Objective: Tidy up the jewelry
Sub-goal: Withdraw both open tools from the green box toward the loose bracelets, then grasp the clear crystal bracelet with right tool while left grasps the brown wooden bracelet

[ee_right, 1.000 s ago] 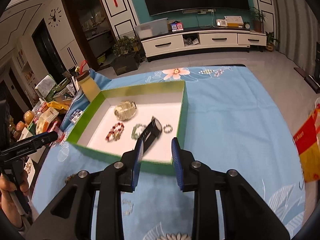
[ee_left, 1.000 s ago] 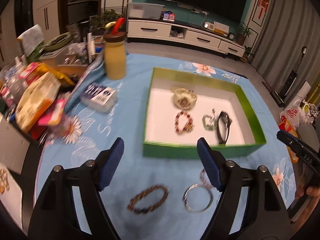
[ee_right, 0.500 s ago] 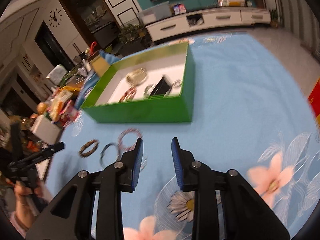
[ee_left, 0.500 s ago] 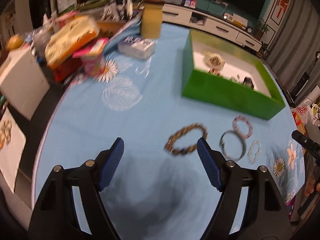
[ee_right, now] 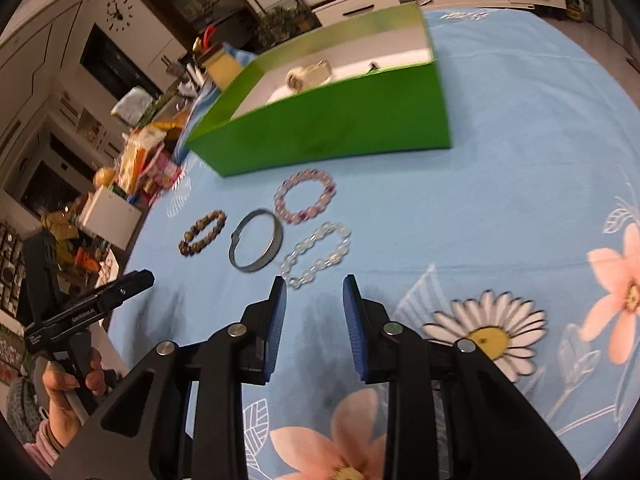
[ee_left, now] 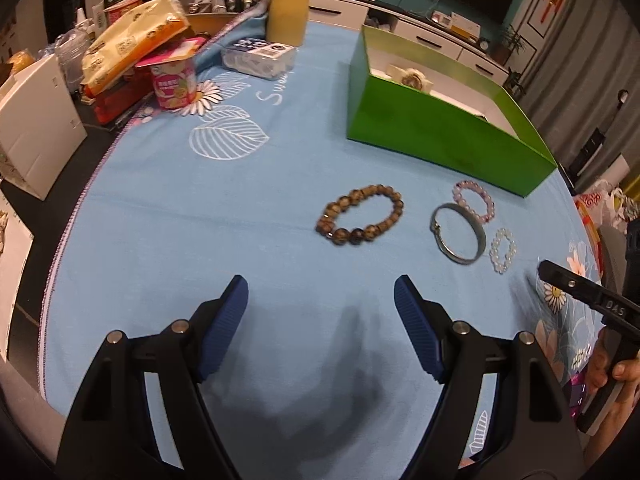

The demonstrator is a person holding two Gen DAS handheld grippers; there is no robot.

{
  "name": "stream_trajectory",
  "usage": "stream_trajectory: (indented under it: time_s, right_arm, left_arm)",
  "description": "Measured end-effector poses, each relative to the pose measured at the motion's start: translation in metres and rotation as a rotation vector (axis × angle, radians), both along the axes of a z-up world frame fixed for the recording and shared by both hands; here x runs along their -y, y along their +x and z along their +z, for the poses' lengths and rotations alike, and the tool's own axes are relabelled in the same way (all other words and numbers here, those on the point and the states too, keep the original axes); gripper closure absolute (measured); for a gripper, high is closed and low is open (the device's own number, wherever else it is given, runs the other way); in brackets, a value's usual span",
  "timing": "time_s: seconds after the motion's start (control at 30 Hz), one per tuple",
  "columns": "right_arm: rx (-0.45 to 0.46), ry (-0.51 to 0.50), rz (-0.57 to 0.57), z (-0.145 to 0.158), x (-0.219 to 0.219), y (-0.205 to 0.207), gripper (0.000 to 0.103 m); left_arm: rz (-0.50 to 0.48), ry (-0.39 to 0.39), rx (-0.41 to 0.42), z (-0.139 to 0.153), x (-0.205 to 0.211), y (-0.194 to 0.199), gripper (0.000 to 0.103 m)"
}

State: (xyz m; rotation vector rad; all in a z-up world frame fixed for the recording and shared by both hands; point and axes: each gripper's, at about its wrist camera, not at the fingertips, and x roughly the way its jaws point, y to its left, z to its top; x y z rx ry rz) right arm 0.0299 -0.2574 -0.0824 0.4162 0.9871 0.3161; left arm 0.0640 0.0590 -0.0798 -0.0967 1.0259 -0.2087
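Several bracelets lie on the blue cloth in front of a green box (ee_left: pixel 436 132) (ee_right: pixel 332 128): a brown bead bracelet (ee_left: pixel 360 220) (ee_right: pixel 202 233), a metal bangle (ee_left: pixel 459 239) (ee_right: pixel 256 245), a pink bead bracelet (ee_left: pixel 474 200) (ee_right: pixel 305 196) and a clear bead bracelet (ee_left: pixel 503 249) (ee_right: pixel 318 254). More jewelry rests inside the box. My left gripper (ee_left: pixel 320 292) is open and empty, low over the cloth, short of the brown bracelet. My right gripper (ee_right: pixel 314 288) is narrowly open and empty, its tips just short of the clear bracelet.
At the table's left end stand a yellow jar (ee_left: pixel 287 12), a pink cup (ee_left: pixel 174 82), a small packet box (ee_left: pixel 259 57), snack bags and white cartons. A hand holds the other gripper at the edge of each view. Beyond are a TV cabinet and floor.
Both grippers have sunk and pulled back from over the box toward the cloth. The loose bracelets now lie ahead of both grippers. Neither pair of jaws changed width.
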Motion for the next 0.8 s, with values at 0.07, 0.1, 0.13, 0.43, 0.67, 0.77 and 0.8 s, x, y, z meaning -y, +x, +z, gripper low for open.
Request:
stream_trajectory:
  time_s: [0.07, 0.1, 0.13, 0.43, 0.67, 0.77, 0.8]
  right_arm:
    - [-0.012, -0.016, 0.002, -0.006, -0.008, 0.003, 0.073]
    - [-0.017, -0.029, -0.002, -0.008, -0.011, 0.005, 0.073]
    - [-0.022, -0.051, -0.011, -0.012, -0.014, 0.008, 0.073]
    - [0.046, -0.165, -0.072, -0.015, -0.032, 0.02, 0.073]
    - [0.128, -0.338, -0.045, -0.018, -0.042, 0.02, 0.096]
    - [0.128, -0.32, -0.067, -0.019, -0.031, 0.02, 0.097]
    - [0.13, -0.337, -0.08, -0.019, -0.027, 0.019, 0.097]
  left_arm:
    - [-0.012, -0.003, -0.005, -0.002, 0.004, -0.001, 0.026]
    - [-0.019, -0.003, -0.008, -0.003, 0.006, -0.001, 0.026]
    - [-0.022, -0.003, -0.009, -0.004, 0.007, -0.001, 0.026]
    - [-0.046, -0.017, -0.019, -0.012, 0.013, 0.002, 0.026]
    - [-0.064, -0.036, 0.014, -0.007, 0.018, 0.014, 0.026]
    - [-0.087, -0.044, 0.027, -0.006, 0.024, 0.021, 0.031]
    - [-0.099, -0.042, 0.032, -0.005, 0.026, 0.022, 0.034]
